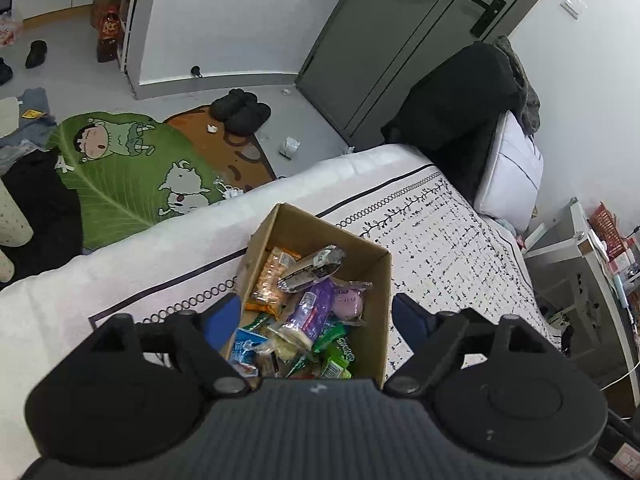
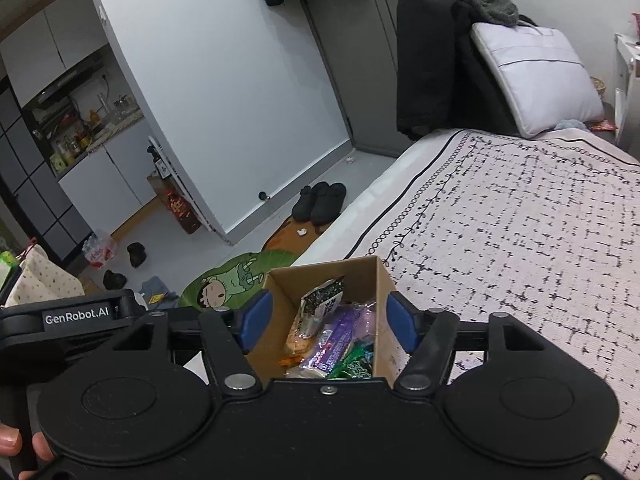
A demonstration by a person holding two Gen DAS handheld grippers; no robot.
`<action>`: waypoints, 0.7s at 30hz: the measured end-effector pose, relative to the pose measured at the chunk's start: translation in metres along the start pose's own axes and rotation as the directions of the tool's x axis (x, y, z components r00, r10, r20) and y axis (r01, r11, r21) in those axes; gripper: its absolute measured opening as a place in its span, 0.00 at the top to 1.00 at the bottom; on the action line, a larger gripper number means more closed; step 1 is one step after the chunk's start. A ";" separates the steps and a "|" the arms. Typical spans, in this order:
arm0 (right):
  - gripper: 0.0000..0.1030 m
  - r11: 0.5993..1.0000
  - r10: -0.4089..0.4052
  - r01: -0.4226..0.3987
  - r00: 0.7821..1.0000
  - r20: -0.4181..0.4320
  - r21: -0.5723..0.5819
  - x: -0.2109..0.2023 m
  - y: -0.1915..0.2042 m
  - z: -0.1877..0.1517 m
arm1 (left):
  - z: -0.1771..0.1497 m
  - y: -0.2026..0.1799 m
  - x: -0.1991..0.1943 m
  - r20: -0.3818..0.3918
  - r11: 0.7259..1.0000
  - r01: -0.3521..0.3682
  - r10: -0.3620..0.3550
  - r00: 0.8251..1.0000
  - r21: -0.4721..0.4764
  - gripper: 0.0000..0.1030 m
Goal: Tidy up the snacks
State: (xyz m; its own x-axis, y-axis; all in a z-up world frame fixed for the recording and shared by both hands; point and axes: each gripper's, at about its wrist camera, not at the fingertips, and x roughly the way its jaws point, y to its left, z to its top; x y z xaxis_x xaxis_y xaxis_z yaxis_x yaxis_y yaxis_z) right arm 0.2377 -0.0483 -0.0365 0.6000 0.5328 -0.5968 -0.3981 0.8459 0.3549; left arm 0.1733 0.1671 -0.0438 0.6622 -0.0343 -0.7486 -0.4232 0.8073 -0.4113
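Corrugated brown cardboard box (image 1: pixel 372 304), open-topped, is set on the white patterned quilted bed (image 1: pixel 448 248) near its edge, filled with crinkly foil and plastic snack packets (image 1: pixel 308 312). Left gripper (image 1: pixel 316 316) and right gripper (image 2: pixel 328 320) are held above it, jaws spread, nothing pinched. Slippery wrappers are judged best taken singly, by a firm flat edge.

Patterned bed (image 2: pixel 520 216), grey floor (image 2: pixel 240 236)
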 end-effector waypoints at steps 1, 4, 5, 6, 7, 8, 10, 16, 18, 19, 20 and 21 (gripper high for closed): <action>0.37 1.000 -0.002 0.002 1.000 0.003 0.001 -0.003 0.000 -0.001 | 0.000 -0.001 -0.002 0.002 1.000 -0.012 0.012 1.000 0.010 0.19; 0.37 1.000 -0.008 0.008 1.000 0.005 -0.003 -0.012 -0.001 -0.002 | -0.002 -0.006 -0.010 0.004 0.999 -0.023 0.023 1.000 0.049 0.17; 0.36 1.000 -0.012 0.012 1.000 0.005 -0.004 -0.015 -0.002 -0.001 | -0.003 -0.008 -0.012 0.000 0.998 -0.023 0.023 1.000 0.061 0.16; 0.36 1.000 -0.015 0.015 1.000 0.006 -0.004 -0.019 -0.002 -0.002 | -0.005 -0.010 -0.014 -0.002 0.997 -0.022 0.022 1.000 0.072 0.13; 0.35 1.000 -0.016 0.016 1.000 0.007 -0.003 -0.022 -0.003 -0.002 | -0.007 -0.012 -0.018 -0.002 0.996 -0.020 0.020 1.000 0.086 0.11; 0.33 1.000 -0.017 0.017 1.000 0.009 -0.003 -0.026 -0.003 -0.002 | -0.009 -0.014 -0.021 -0.003 0.995 -0.018 0.018 1.000 0.097 0.11; 0.30 1.000 -0.019 0.019 1.000 0.013 -0.005 -0.032 -0.004 -0.003 | -0.012 -0.018 -0.027 -0.012 0.993 -0.010 0.011 1.000 0.117 0.09; 0.23 1.000 -0.019 0.019 1.000 0.016 -0.010 -0.053 -0.006 -0.007 | -0.023 -0.023 -0.045 -0.009 0.989 -0.012 0.014 1.000 0.149 0.07; 0.20 1.000 -0.018 0.018 1.000 0.020 -0.009 -0.060 -0.008 -0.009 | -0.026 -0.025 -0.053 -0.004 0.987 -0.015 0.016 1.000 0.161 0.07; 0.19 1.000 -0.018 0.018 1.000 0.022 -0.007 -0.064 -0.008 -0.010 | -0.028 -0.025 -0.056 -0.001 0.986 -0.016 0.016 1.000 0.167 0.07; 0.18 1.000 -0.018 0.018 1.000 0.025 -0.006 -0.067 -0.008 -0.011 | -0.029 -0.025 -0.060 0.003 0.985 -0.019 0.018 1.000 0.174 0.07; 0.18 1.000 -0.017 0.017 0.999 0.028 -0.006 -0.070 -0.009 -0.011 | -0.031 -0.026 -0.064 0.006 0.983 -0.021 0.020 1.000 0.182 0.06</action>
State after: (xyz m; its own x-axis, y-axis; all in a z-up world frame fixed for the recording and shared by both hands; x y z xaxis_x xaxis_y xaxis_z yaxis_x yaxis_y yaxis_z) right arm 0.1910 -0.0933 -0.0058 0.6261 0.5187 -0.5823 -0.3920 0.8548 0.3400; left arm 0.1234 0.1299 -0.0013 0.6574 -0.0144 -0.7534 -0.3175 0.9014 -0.2943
